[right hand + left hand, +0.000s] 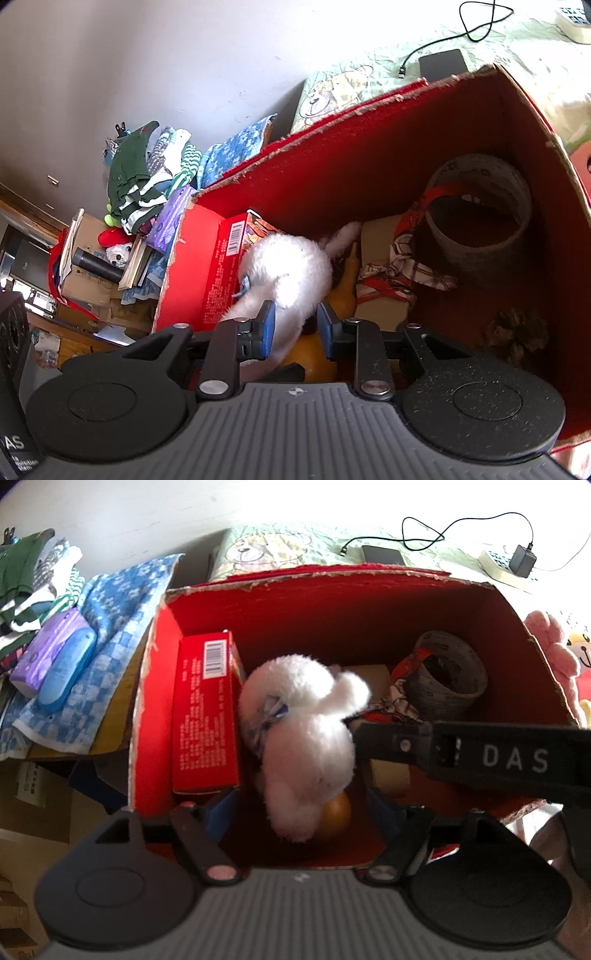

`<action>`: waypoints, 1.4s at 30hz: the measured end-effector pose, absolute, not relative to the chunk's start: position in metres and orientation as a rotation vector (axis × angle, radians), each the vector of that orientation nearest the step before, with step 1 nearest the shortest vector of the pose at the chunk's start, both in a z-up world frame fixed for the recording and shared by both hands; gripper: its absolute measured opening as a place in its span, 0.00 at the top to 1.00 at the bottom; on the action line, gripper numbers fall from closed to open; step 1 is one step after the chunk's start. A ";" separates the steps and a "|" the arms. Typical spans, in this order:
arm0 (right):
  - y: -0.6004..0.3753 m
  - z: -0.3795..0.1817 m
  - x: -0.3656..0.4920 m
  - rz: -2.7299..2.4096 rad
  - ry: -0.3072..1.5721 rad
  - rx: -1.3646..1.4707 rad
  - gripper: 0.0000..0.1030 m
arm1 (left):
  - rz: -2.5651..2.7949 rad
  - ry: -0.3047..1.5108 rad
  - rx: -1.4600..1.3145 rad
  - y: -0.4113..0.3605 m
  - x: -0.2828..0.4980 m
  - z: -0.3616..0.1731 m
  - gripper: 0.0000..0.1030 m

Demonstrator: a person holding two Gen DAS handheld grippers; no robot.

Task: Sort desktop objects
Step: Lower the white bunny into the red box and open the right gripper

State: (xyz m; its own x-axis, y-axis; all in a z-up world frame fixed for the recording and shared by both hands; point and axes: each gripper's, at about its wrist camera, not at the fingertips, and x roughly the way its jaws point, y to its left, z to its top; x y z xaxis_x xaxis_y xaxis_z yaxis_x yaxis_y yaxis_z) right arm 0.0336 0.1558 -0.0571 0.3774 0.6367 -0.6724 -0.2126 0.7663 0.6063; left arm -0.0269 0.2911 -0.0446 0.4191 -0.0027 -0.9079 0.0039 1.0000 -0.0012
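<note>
A white plush toy (306, 738) lies in the middle of an open red cardboard box (332, 609). In the right wrist view my right gripper (295, 325) is shut on the lower end of the plush toy (288, 266), its blue pads pressing the fur. One of its black fingers (391, 742) reaches in from the right in the left wrist view. My left gripper (303, 812) hangs over the box, open wide, its pads clear of the plush on both sides. An orange ball (336, 812) lies under the plush.
Inside the box are a red carton (205, 716) at the left wall, a tape roll (447, 679) and a patterned cloth (391, 266). Outside it are a blue checked towel (110, 627), a purple pack (48, 646), a clothes pile (147, 177), a charger (522, 559) and a pink plush (550, 646).
</note>
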 end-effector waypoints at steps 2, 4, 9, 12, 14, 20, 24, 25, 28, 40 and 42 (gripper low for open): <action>0.154 -0.058 0.033 0.567 1.056 0.466 0.73 | 0.007 1.139 0.002 0.292 -0.028 -0.044 0.22; 0.152 -0.059 0.031 0.565 1.056 0.467 0.73 | 0.022 1.139 0.002 0.292 -0.028 -0.045 0.20; 0.150 -0.061 0.030 0.565 1.057 0.465 0.73 | 0.061 1.137 0.002 0.293 -0.029 -0.046 0.14; 0.148 -0.062 0.028 0.568 1.061 0.467 0.73 | 0.072 1.137 -0.001 0.294 -0.029 -0.046 0.14; 0.147 -0.061 0.026 0.571 1.062 0.468 0.73 | 0.079 1.138 -0.006 0.293 -0.030 -0.046 0.14; 0.142 -0.060 0.021 0.575 1.054 0.465 0.73 | 0.102 1.136 -0.008 0.294 -0.031 -0.046 0.12; 0.138 -0.059 0.019 0.579 1.047 0.468 0.73 | 0.113 1.130 -0.012 0.295 -0.032 -0.045 0.12; 0.137 -0.058 0.018 0.578 1.042 0.466 0.73 | 0.114 1.128 -0.013 0.295 -0.033 -0.045 0.12; 0.136 -0.058 0.015 0.587 1.031 0.453 0.73 | 0.118 1.129 -0.018 0.296 -0.034 -0.045 0.11; 0.136 -0.059 0.011 0.610 0.996 0.416 0.70 | 0.181 1.102 0.040 0.284 -0.037 -0.037 0.11; 0.134 -0.057 0.011 0.616 1.001 0.417 0.70 | 0.180 1.098 0.033 0.280 -0.038 -0.032 0.11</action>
